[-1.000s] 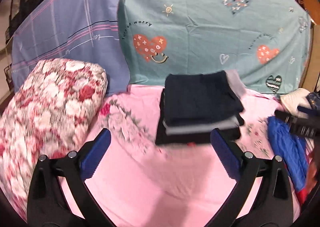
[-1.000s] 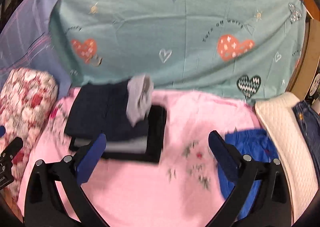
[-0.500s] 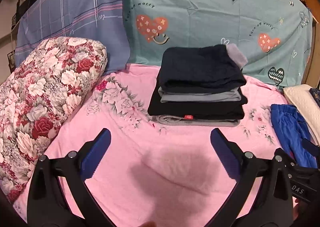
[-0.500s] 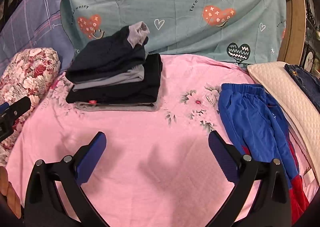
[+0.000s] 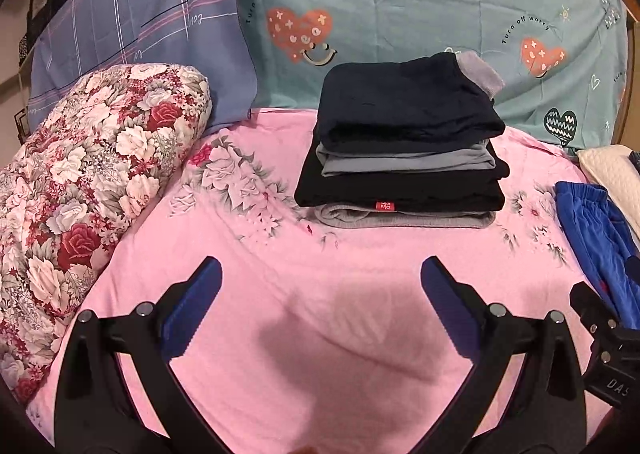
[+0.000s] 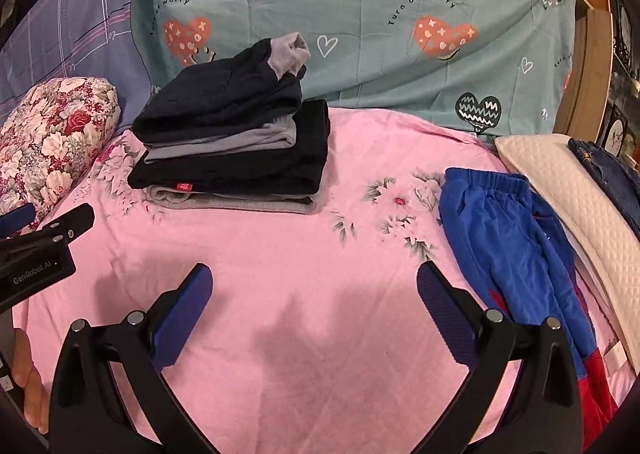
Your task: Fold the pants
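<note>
Both the left claw and the right claw gape wide and empty over the pink floral bedsheet. A stack of folded dark and grey pants sits upper centre of the left view; crumpled blue pants lie at the right of the right view.

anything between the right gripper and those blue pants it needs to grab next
Nothing visible. The right gripper hangs open over bare pink sheet, and the blue pants lie unfolded just off its right finger. The folded stack sits well to the left, out of the path.

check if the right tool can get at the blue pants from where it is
Probably yes: the right tool is open and empty, and the blue pants lie uncovered on the pink sheet just beside it, nothing between.
</note>
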`<state>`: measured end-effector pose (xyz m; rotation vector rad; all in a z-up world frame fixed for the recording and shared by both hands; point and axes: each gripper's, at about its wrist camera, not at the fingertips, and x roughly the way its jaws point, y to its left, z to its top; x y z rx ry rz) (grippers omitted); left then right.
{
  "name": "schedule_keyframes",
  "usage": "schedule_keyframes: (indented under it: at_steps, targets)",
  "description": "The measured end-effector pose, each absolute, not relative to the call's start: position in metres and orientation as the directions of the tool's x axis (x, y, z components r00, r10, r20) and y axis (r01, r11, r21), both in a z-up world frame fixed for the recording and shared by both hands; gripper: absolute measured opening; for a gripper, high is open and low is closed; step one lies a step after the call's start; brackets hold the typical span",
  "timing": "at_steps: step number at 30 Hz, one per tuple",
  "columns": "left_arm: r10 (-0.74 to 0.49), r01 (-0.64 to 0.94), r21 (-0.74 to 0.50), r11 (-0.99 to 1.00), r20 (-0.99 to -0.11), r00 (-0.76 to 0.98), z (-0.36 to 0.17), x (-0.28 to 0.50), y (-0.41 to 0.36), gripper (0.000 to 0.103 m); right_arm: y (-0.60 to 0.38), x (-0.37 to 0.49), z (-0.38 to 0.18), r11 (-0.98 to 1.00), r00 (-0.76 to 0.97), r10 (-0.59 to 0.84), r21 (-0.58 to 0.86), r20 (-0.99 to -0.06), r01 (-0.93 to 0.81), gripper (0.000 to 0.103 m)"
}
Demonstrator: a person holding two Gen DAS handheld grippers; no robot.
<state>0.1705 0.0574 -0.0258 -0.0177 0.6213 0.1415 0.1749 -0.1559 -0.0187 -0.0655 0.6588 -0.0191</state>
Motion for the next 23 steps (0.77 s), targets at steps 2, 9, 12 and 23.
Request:
schedule_keyframes:
  at_steps: [2, 9, 12, 23]
  targets:
    - [0.124, -0.135, 0.024, 0.990, -0.583, 0.803, -0.0253, 0.1709, 0.0578, 0.101, -0.1583, 0.1758, -0.0188, 0.998, 0.788, -0.041, -0.060, -0.615, 0.005, 0.102]
    - [0.109, -0.136, -0.001, 0.991, -0.595, 0.796, -0.0266, 0.1706, 0.0614, 0.101, -0.1603, 0.1767, -0.0220, 0.998, 0.778, -0.054, -0.061, -0.626, 0.021, 0.102]
    - [0.101, -0.132, -0.008, 0.991, -0.598, 0.795, -0.0266, 0.1710, 0.0632, 0.101, -0.1596, 0.1763, -0.0215, 0.997, 0.782, -0.057, -0.068, -0.621, 0.019, 0.102]
    - [0.084, -0.121, -0.020, 0.992, -0.609, 0.789, -0.0286, 0.1732, 0.0637, 0.101, -0.1589, 0.1757, -0.0216, 0.997, 0.781, -0.058, -0.070, -0.621, 0.018, 0.102]
